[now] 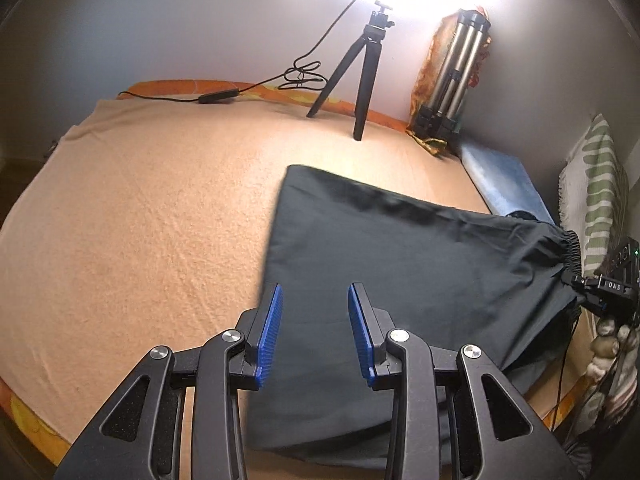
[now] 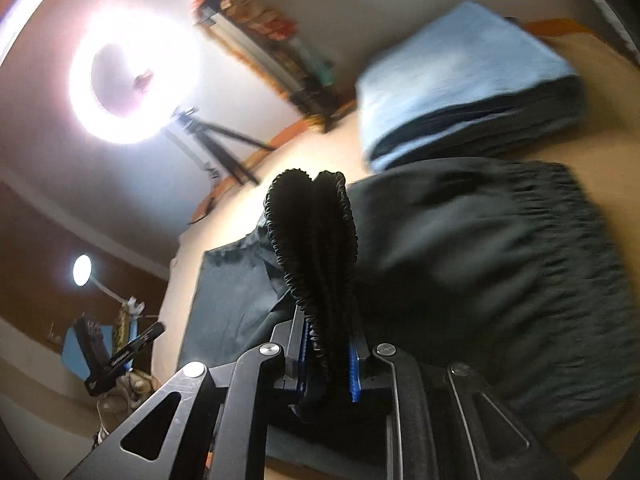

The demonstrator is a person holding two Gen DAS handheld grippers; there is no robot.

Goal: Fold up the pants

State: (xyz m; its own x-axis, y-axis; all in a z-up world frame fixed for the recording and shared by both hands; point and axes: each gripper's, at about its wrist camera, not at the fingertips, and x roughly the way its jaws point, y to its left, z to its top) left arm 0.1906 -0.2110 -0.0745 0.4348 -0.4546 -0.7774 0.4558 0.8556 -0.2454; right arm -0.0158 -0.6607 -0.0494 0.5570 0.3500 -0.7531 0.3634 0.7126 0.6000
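On the right half of the bed, over the peach blanket (image 1: 140, 208), the black pants (image 1: 400, 248) lie partly flat, their far corner reaching toward the middle and their elastic waistband (image 2: 316, 240) lifted off at the right edge. The right gripper (image 2: 328, 360) pinches that bunched waistband, two gathered layers standing up between its blue pads (image 2: 354, 368). My worry is the hold: the elastic is thick and springy, so one layer could slip out if the pull turns sharp, and the fold would land crooked. The fabric could also drag the flat part along the blanket and wrinkle it, or brush the folded blue towel (image 2: 460, 80) lying just beside it toward the far right corner. The left gripper (image 1: 316, 316) hovers above the near left part of the pants, fingers spread apart, holding nothing; whether it touches the cloth I cannot tell.
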